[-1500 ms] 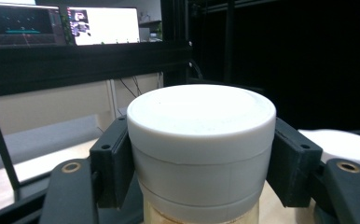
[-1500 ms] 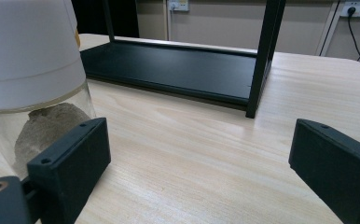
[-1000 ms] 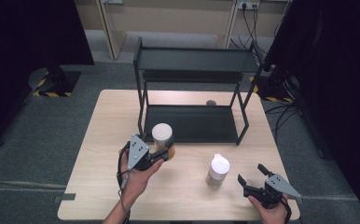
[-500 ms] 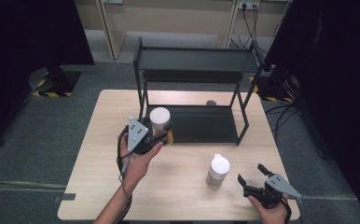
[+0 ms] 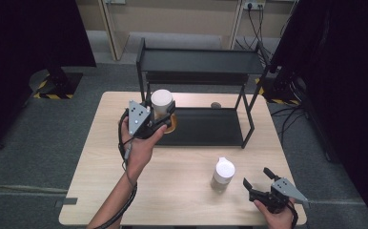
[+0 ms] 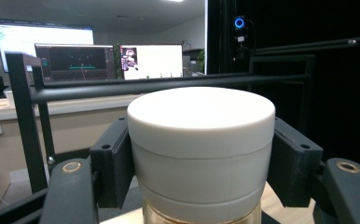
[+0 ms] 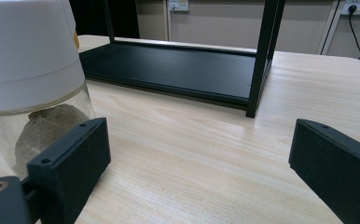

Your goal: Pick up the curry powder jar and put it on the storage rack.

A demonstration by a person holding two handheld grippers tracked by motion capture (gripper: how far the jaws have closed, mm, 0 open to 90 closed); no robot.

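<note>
My left tool point(image 5: 165, 117) is clamped on a glass jar with a wide white screw lid point(image 5: 162, 101); in the left gripper view the two black pads point(image 6: 115, 163) press against the sides of that lid point(image 6: 201, 140), with a sliver of clear glass and something amber showing just beneath it. I hold the jar upright in the air, off the light wooden bench point(image 5: 182, 191), in front of the left end of the black metal two-tier shelf rack point(image 5: 199, 62), just over the left edge of its lower tray point(image 5: 206, 126).

My right tool point(image 5: 260, 181) sits low at the near right corner of the bench with its jaws spread wide and nothing between them. Just to its left stands a second clear glass jar with a white lid point(image 5: 222, 174), upright on the wood and apart from the tool. In the right gripper view this jar point(image 7: 31, 79) rises at the left edge beside my left-hand pad point(image 7: 71, 154), a greyish lump visible through its glass; whether the pad touches it I cannot tell.

A small round grey object point(image 5: 216, 105) lies on the bench behind the rack's lower tray.
</note>
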